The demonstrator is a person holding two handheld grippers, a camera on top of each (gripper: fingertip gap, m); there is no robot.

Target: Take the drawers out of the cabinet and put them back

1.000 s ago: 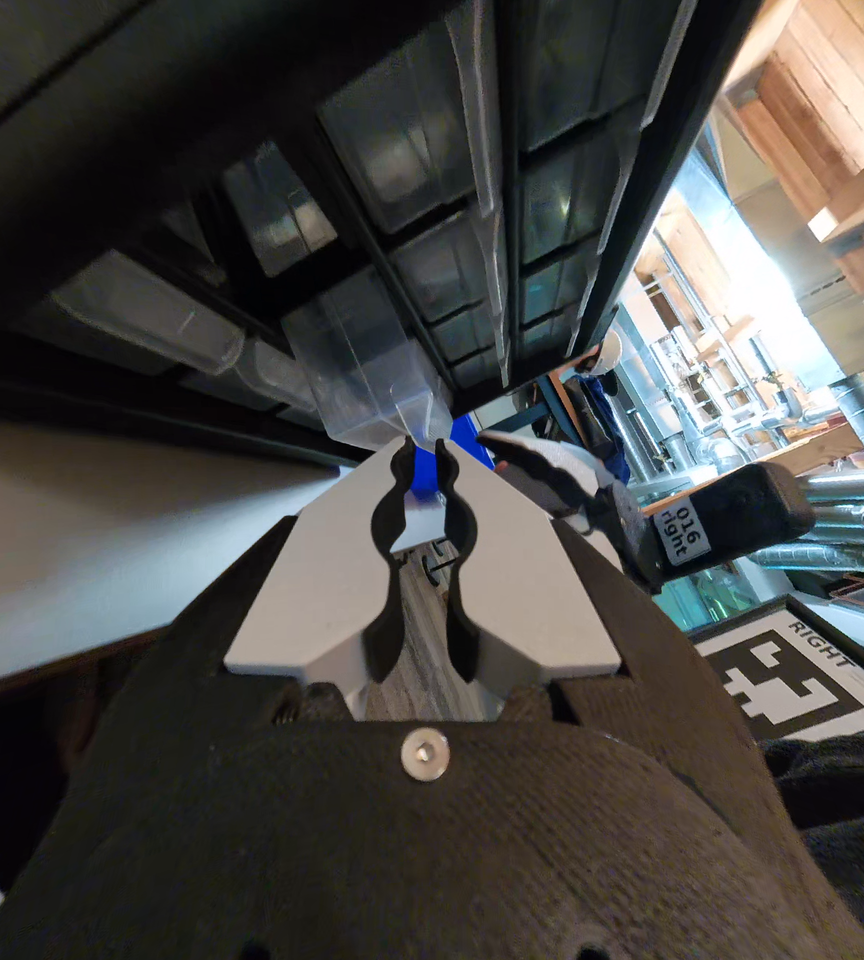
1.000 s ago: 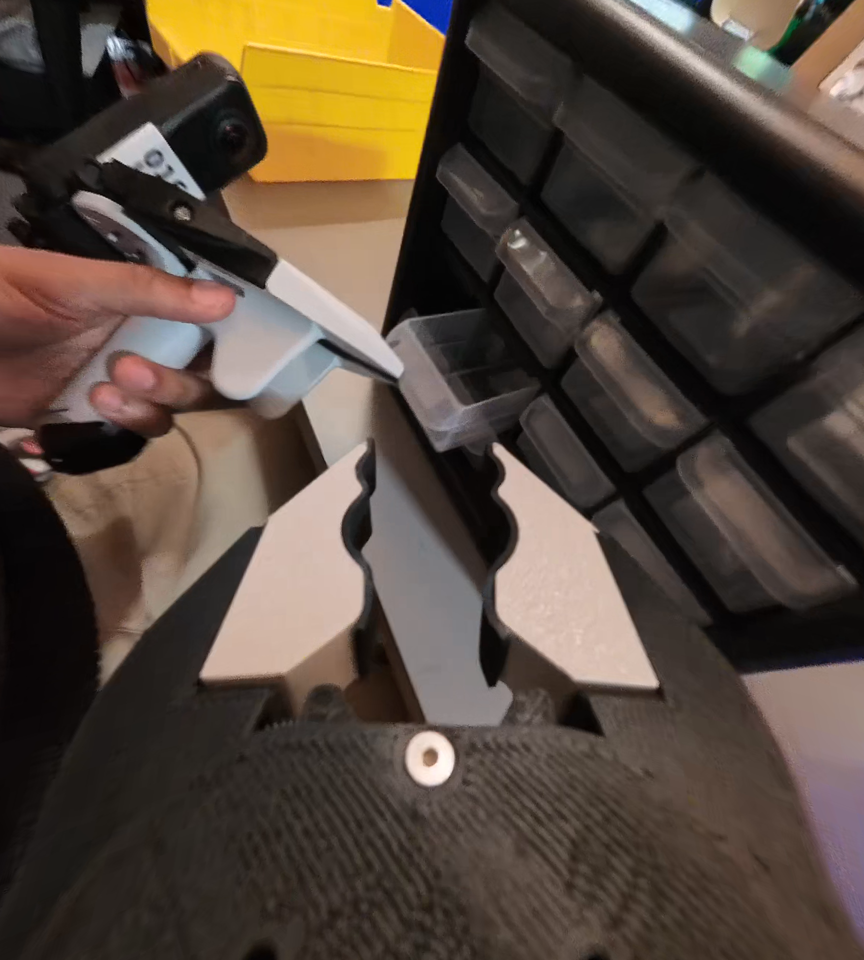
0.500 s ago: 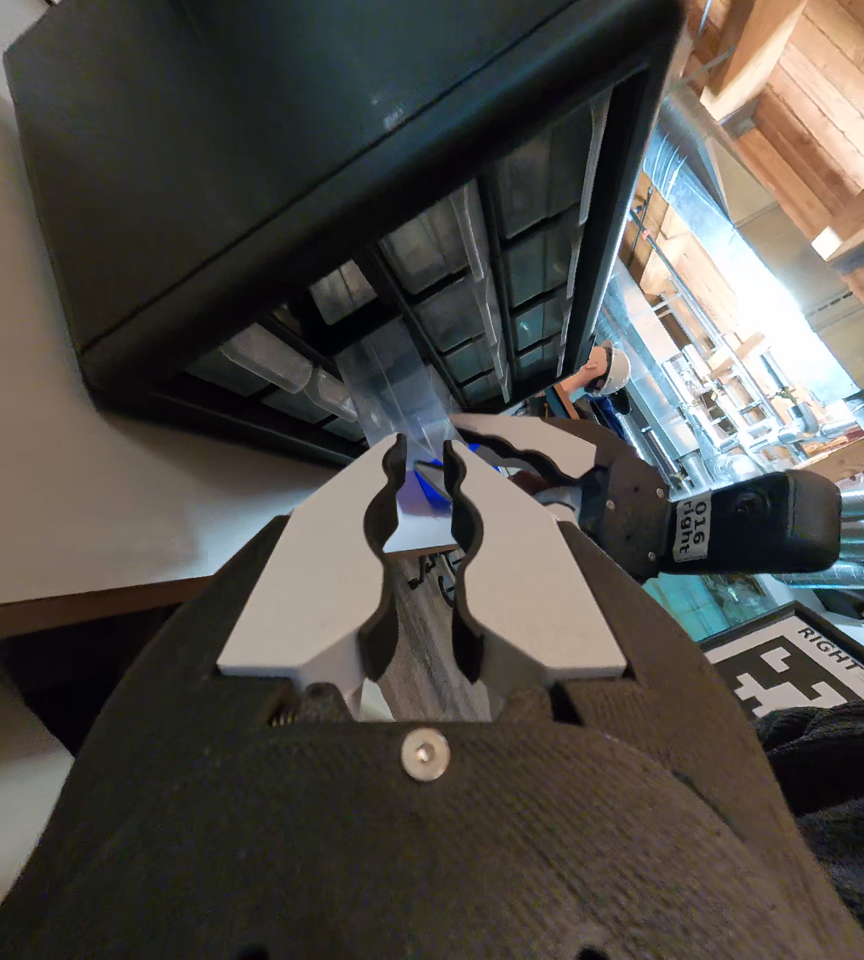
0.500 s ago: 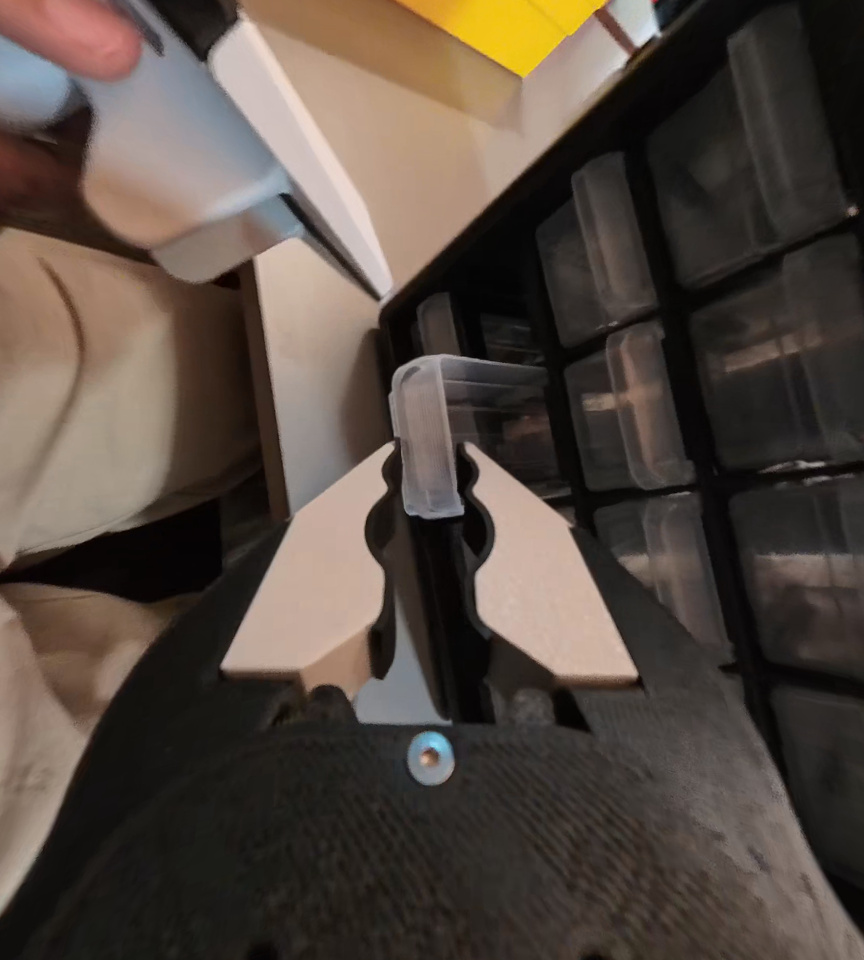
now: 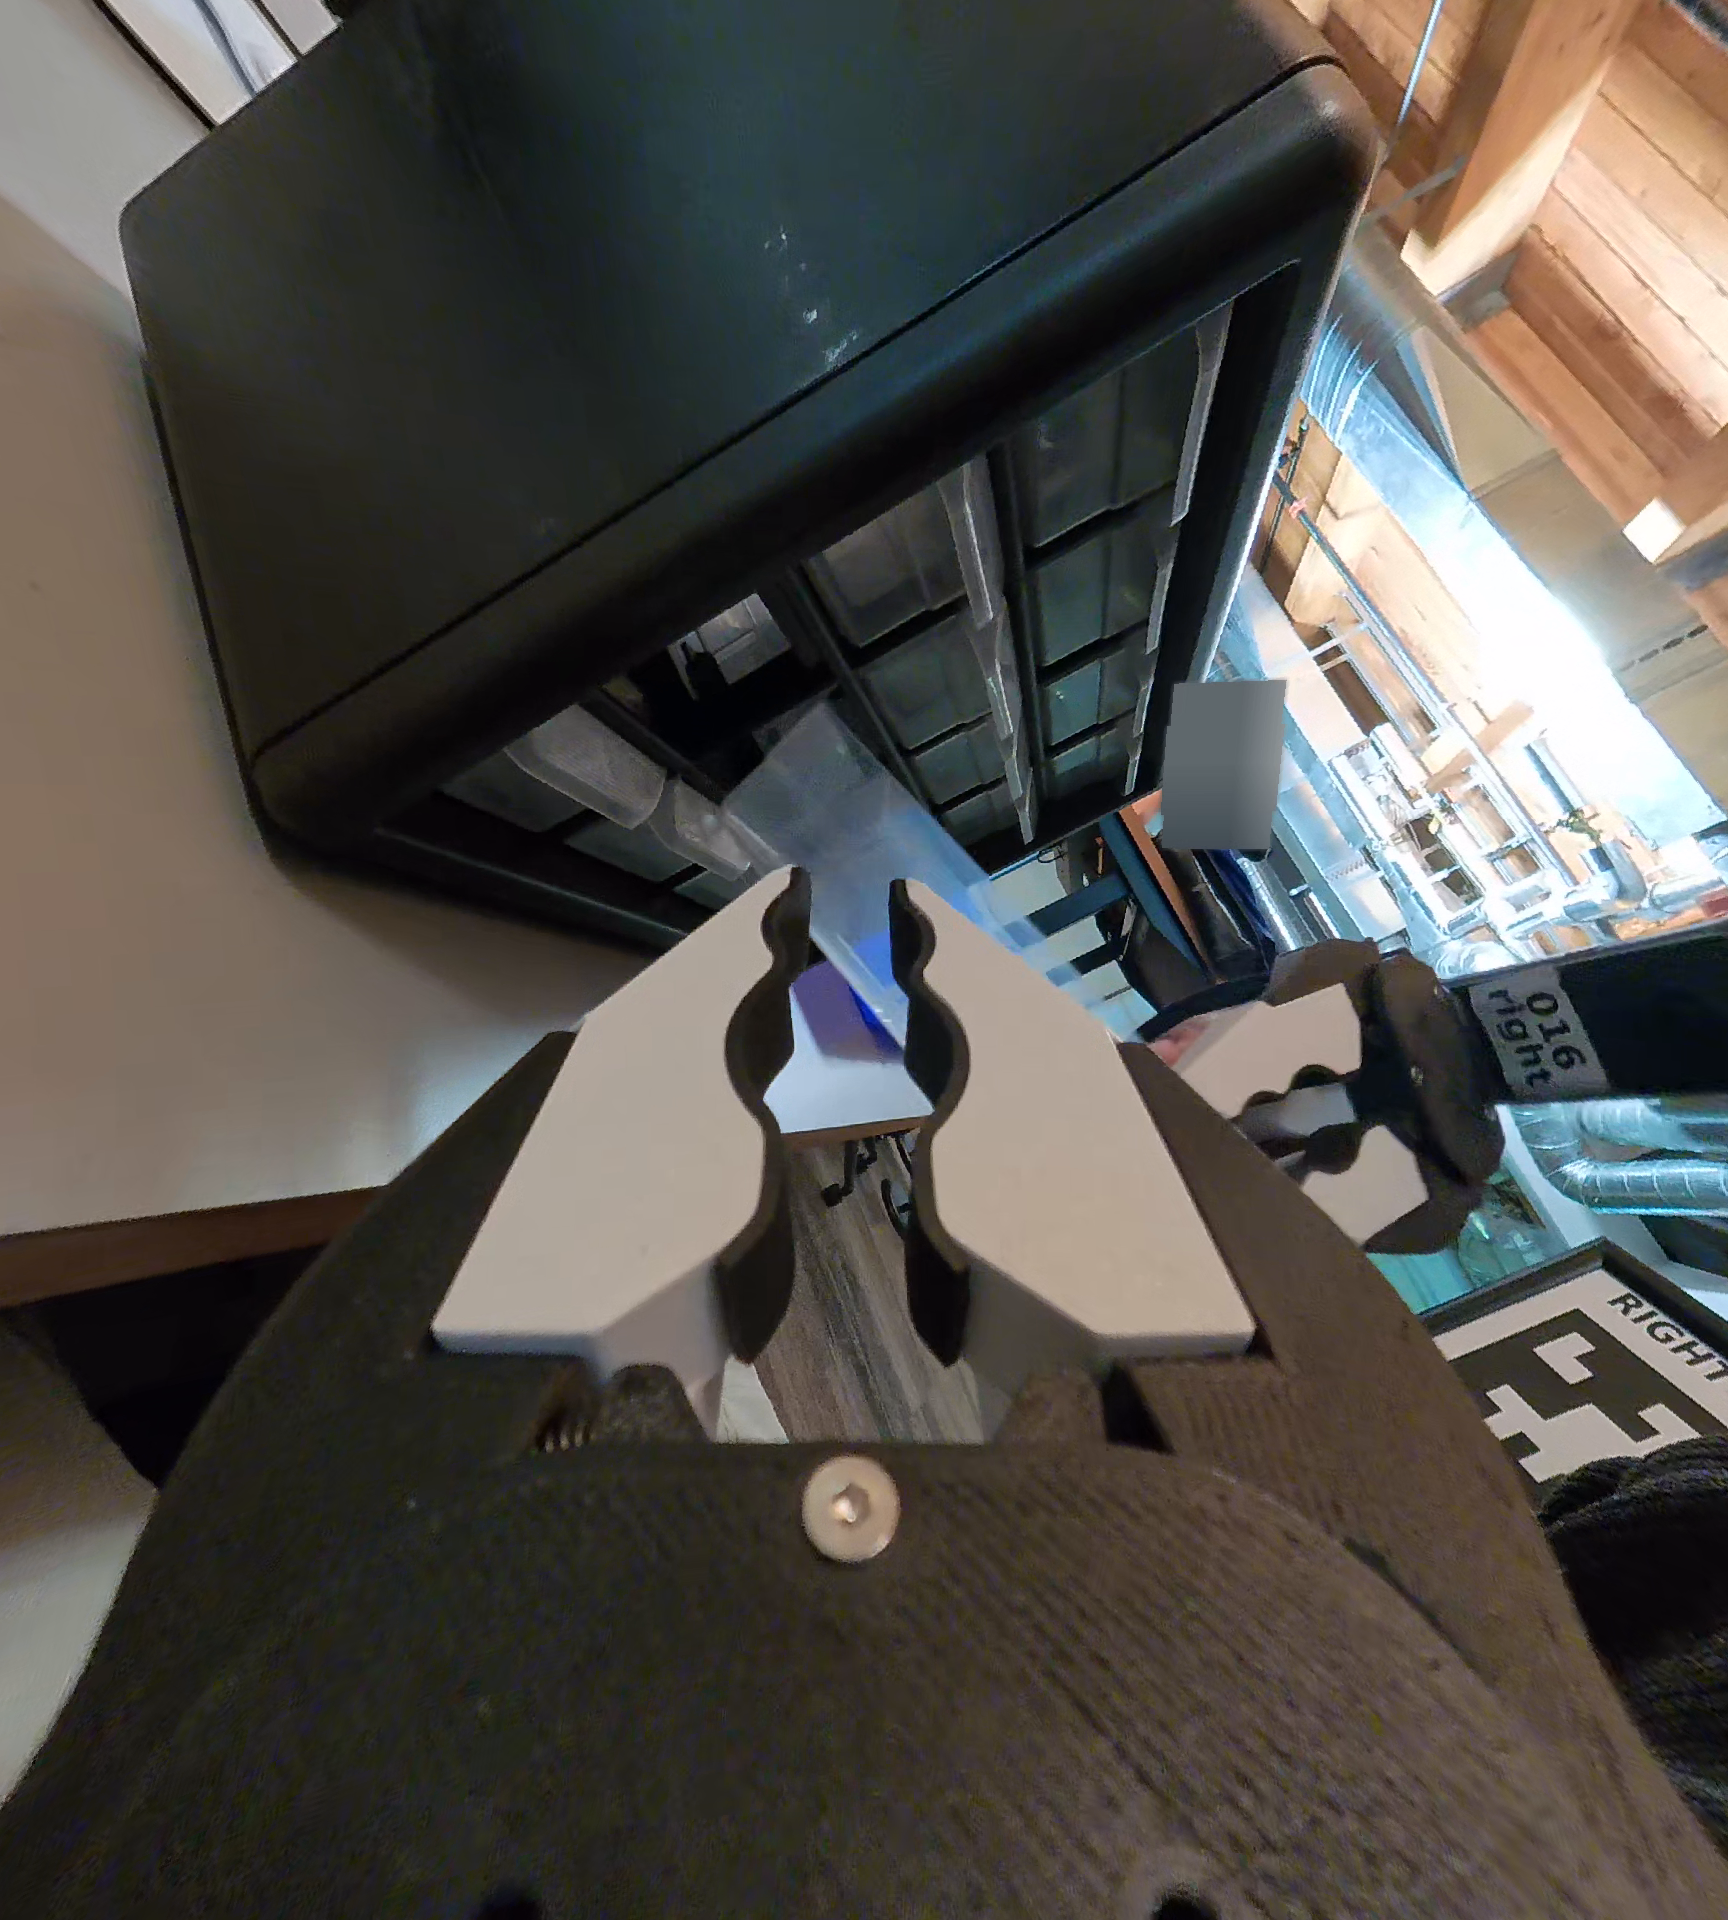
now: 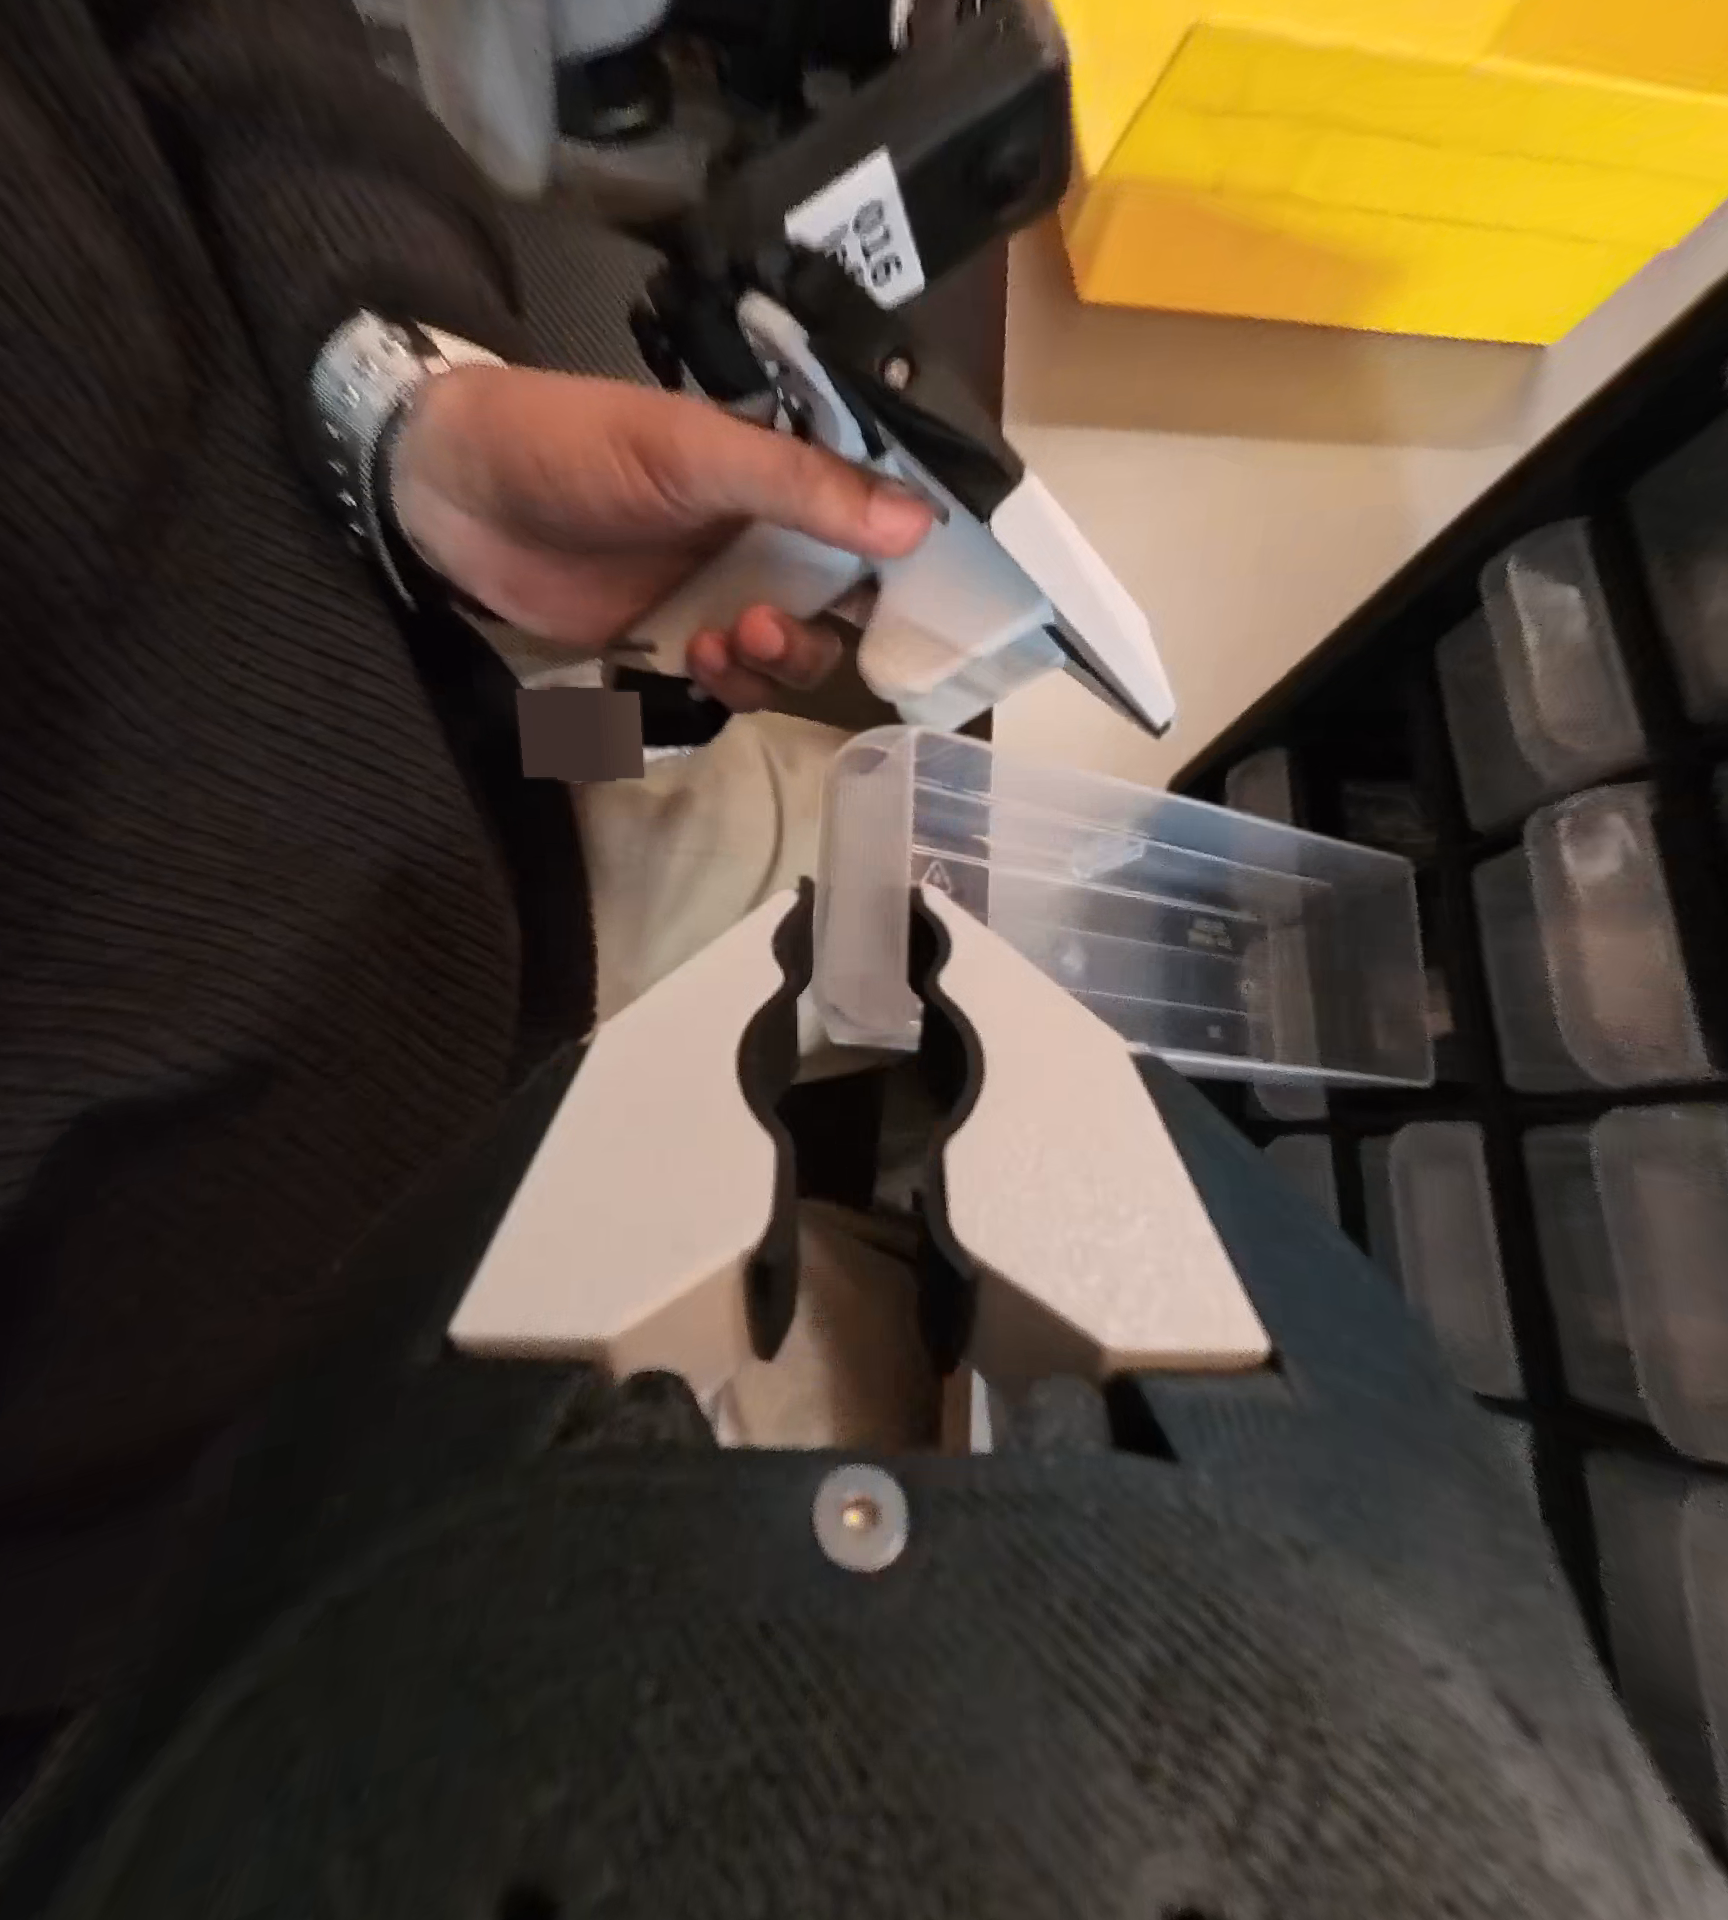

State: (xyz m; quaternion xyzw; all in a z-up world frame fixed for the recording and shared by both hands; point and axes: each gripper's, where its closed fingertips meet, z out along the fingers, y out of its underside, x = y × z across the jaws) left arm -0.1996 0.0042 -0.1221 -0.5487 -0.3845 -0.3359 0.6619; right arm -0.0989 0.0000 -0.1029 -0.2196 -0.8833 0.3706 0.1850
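Note:
The black cabinet holds rows of clear drawers, also in the right wrist view. One clear drawer is out of the cabinet and held level in front of it. My right gripper is shut on that drawer's front handle. It also shows in the left wrist view. My left gripper has its jaws nearly together and holds nothing. In the right wrist view it hovers just above the drawer's front, apart from it. The blurred drawer lies beyond its tips.
The cabinet stands on a pale table. A dark drawerless slot shows behind the drawer. A yellow bin sits on the table at the back. A hand and a dark sleeve fill the left. A marker board lies low right.
My right gripper closed on the drawer's front and drew it out of the cabinet. My left gripper let go of the drawer and backed away from the cabinet.

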